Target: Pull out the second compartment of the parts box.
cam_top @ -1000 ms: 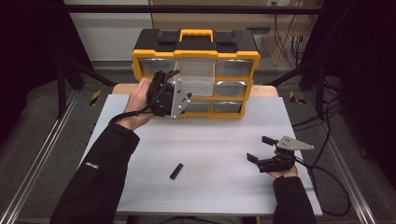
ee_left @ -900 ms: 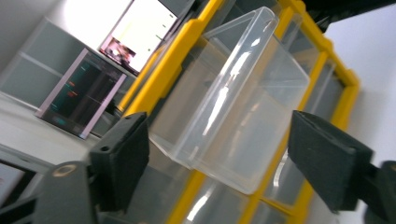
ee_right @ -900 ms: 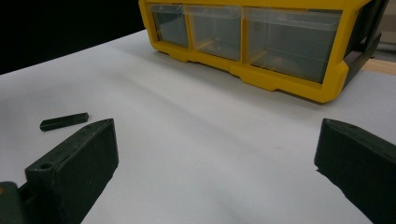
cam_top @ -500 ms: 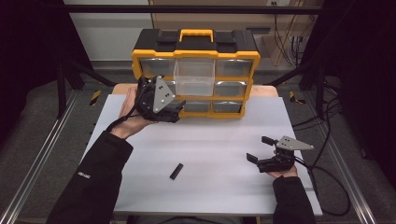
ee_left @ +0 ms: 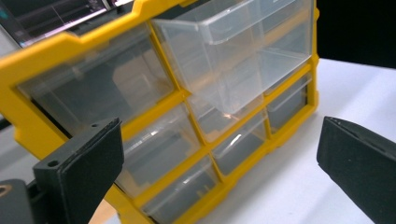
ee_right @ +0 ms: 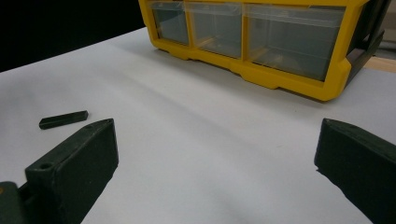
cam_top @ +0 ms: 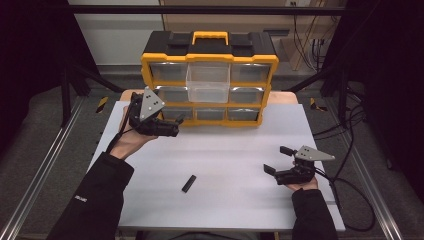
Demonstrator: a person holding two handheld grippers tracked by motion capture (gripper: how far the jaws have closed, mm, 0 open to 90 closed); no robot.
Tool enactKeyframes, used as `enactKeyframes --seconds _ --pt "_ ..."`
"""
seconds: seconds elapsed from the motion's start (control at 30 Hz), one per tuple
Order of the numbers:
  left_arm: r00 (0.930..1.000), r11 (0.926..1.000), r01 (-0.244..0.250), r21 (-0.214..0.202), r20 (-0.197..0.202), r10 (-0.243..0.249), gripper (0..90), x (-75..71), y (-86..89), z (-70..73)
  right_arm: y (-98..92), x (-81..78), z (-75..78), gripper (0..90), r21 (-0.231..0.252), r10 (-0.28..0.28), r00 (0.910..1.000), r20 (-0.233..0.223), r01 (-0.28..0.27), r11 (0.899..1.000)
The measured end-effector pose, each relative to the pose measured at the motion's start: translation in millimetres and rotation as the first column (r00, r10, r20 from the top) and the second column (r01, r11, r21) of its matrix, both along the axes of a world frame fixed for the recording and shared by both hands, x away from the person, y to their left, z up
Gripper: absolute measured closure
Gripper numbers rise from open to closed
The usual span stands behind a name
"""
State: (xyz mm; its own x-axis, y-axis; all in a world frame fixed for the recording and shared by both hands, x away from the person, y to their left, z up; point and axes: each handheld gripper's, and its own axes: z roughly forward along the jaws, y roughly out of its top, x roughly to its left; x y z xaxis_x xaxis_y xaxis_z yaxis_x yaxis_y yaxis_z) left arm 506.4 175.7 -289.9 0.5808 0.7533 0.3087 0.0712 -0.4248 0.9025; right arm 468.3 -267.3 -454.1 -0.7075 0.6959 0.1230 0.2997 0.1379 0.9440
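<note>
so, landmark: the yellow organizer [cam_top: 210,75] is standing at the far edge of the white surface [cam_top: 235,150], and every place below is being given relative to it.
open drawer: the clear top-middle drawer [cam_top: 208,82] is sticking out of the organizer's front, with no contents showing through it.
small black piece: the black piece [cam_top: 188,183] is lying flat well in front of the organizer, a little left of its middle.
left gripper: the left gripper [cam_top: 172,125] is hanging just off the organizer's lower left corner; its jaws have just been opening and are standing wide with nothing between them.
right gripper: the right gripper [cam_top: 277,159] is resting well in front of the organizer's right end, jaws spread and empty.
step in hand: likely reaching for the black piece to drop it into the open drawer.
doing it well: probably lining the jaws across the piece's narrow width, coming down square, and closing before lifting.
</note>
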Motion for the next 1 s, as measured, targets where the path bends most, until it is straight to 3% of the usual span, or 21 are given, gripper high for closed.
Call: enactKeyframes --seconds 0.1,0.3,0.63,0.8,1.0 --pt "0.9996 0.9988 0.012 -0.047 -0.026 -0.013 0.0 -1.3 5.9 -7.1 0.0 -0.1 0.0 0.2 0.000 0.000 1.0000 0.000 0.000 1.000" --pt "0.9976 0.9947 0.017 -0.101 -0.065 -0.023 0.0 -3.5 15.6 -20.8 0.1 -0.1 -0.1 0.1 0.000 0.001 1.0000 -0.001 -0.001 1.000" --pt "0.9945 0.9910 -0.004 -0.134 -0.104 -0.010 0.0 -6.9 29.4 -38.2 0.5 0.2 -0.7 0.1 -0.005 0.000 1.0000 -0.002 0.000 1.000" --pt "0.9955 0.9901 -0.002 -0.141 -0.094 -0.011 0.0 -10.2 32.6 -45.9 0.2 0.3 -0.6 0.2 -0.004 0.000 1.0000 0.000 0.000 1.000" --pt "0.9925 0.9840 -0.002 -0.178 -0.121 -0.020 0.0 -15.6 34.7 -57.8 0.1 -0.1 -0.2 0.1 -0.002 -0.001 1.0000 -0.001 0.001 1.000"
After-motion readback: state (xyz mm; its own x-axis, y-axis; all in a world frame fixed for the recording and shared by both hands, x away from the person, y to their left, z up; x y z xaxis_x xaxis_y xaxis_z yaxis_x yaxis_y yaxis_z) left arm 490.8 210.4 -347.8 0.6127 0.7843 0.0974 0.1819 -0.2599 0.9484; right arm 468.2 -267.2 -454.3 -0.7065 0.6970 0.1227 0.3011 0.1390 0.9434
